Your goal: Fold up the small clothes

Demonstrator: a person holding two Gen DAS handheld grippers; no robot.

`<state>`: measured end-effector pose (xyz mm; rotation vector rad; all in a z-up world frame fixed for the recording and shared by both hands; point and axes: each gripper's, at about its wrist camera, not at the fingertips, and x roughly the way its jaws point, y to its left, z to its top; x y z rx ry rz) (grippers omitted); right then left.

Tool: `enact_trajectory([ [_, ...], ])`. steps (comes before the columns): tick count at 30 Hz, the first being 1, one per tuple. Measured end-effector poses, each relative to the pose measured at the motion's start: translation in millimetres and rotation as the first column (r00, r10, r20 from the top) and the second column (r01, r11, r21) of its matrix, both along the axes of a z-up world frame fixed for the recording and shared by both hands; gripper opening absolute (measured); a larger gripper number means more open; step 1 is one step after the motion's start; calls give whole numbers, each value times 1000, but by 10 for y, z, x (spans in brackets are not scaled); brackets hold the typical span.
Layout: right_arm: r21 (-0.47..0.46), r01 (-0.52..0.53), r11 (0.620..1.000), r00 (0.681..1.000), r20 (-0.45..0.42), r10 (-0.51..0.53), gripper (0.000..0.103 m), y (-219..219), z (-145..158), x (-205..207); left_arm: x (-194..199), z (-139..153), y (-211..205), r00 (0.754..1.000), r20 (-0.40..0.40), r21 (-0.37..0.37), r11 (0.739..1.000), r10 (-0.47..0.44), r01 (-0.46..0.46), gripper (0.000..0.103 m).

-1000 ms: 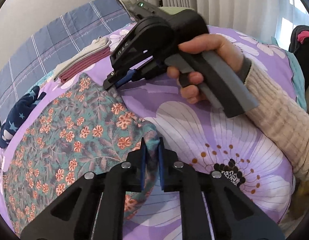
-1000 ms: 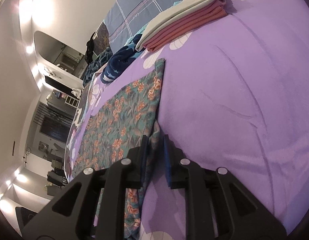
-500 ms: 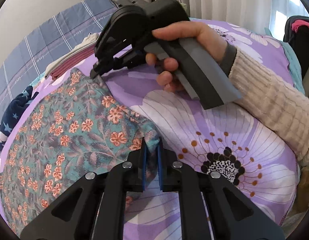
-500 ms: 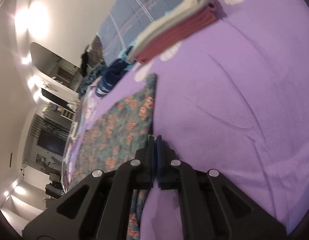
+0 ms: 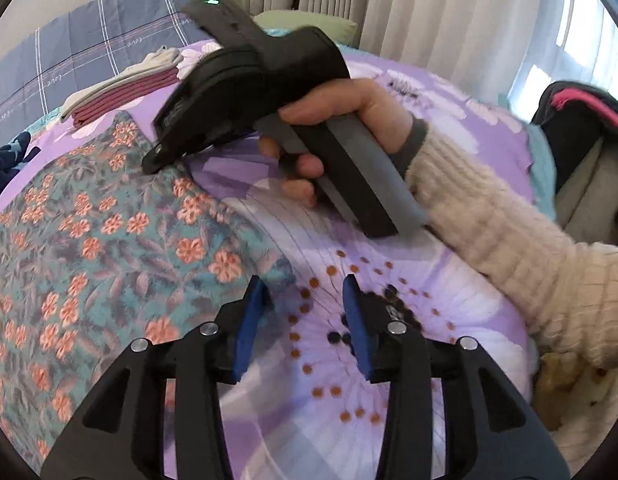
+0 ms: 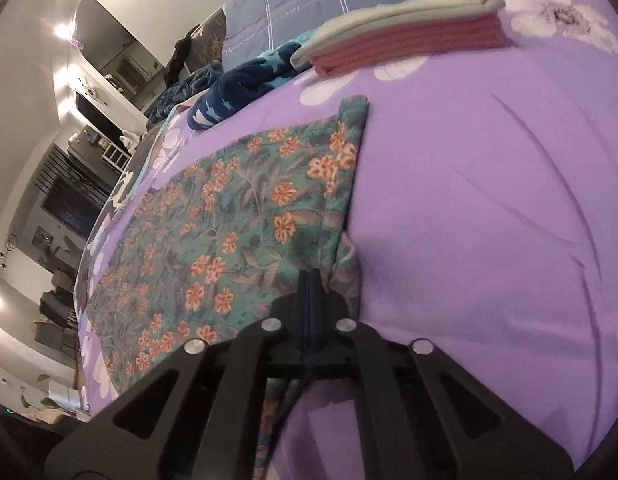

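A teal cloth with orange flowers (image 5: 89, 240) lies flat on the purple flowered bedspread (image 5: 349, 288); it also shows in the right wrist view (image 6: 237, 216). My left gripper (image 5: 305, 312) is open and empty, its blue pads just off the cloth's near corner. My right gripper (image 6: 311, 280) has its jaws pressed together at the cloth's right edge; whether cloth is pinched between them I cannot tell. In the left wrist view the right gripper (image 5: 153, 164) touches the cloth's far edge, held by a hand in a cream sleeve.
A folded stack of beige and red clothes (image 6: 409, 36) lies at the far side of the bed, also in the left wrist view (image 5: 125, 92). A crumpled navy star-print garment (image 6: 237, 88) lies beside it. A grey checked quilt (image 5: 69, 52) is behind. Curtains stand beyond the bed.
My left gripper has opened and let go of the cloth's corner. My right gripper closed half a second ago and stays shut at the cloth's edge; the cloth now lies flat.
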<state>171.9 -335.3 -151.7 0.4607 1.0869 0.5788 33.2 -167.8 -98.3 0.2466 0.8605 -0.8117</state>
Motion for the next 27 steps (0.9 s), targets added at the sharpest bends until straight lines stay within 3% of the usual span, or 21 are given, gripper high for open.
enact_trajectory([
  [4,17,6,1000,1000,-1,-6,0,-26,-48,35,-161,138,540,992,66,7,994,106,-106,43],
  [7,30,17,999,1000,12,-17,0,-15,-34,42,-135,205,1327,950,48,-34,951,310,-308,43],
  [10,13,33,999,999,32,-33,1,-3,78,-34,-225,265,2241,848,50,-67,849,528,-525,43],
  [11,-2,43,999,998,42,-43,2,14,122,-54,-309,274,2616,792,58,-71,793,608,-605,43],
  [13,-36,79,996,995,70,-76,9,79,286,-103,-360,261,3157,712,35,-85,712,701,-697,42],
  [14,-64,100,993,991,92,-94,19,137,411,-127,-421,232,3407,674,8,-100,671,739,-735,42],
  [15,-97,112,989,987,124,-100,22,233,559,-142,-479,193,3631,644,-26,-122,637,765,-761,40],
  [16,-114,107,988,986,144,-90,22,321,669,-142,-490,174,3759,634,-48,-139,624,772,-769,36],
  [17,-123,85,989,984,165,-64,22,503,831,-125,-488,147,3881,636,-73,-159,620,769,-768,35],
  [18,-128,58,990,984,177,-35,23,694,958,-90,-471,124,3938,653,-85,-177,634,752,-753,34],
  [21,-179,-52,983,978,192,86,35,1440,1231,62,-379,88,3875,724,-93,-209,697,684,-686,34],
  [22,-195,-99,976,972,189,137,36,1708,1276,121,-371,87,3832,737,-92,-210,710,670,-672,34],
  [27,-274,-283,919,939,116,324,36,3052,1146,391,-289,22,3770,798,-95,-211,772,595,-600,34],
])
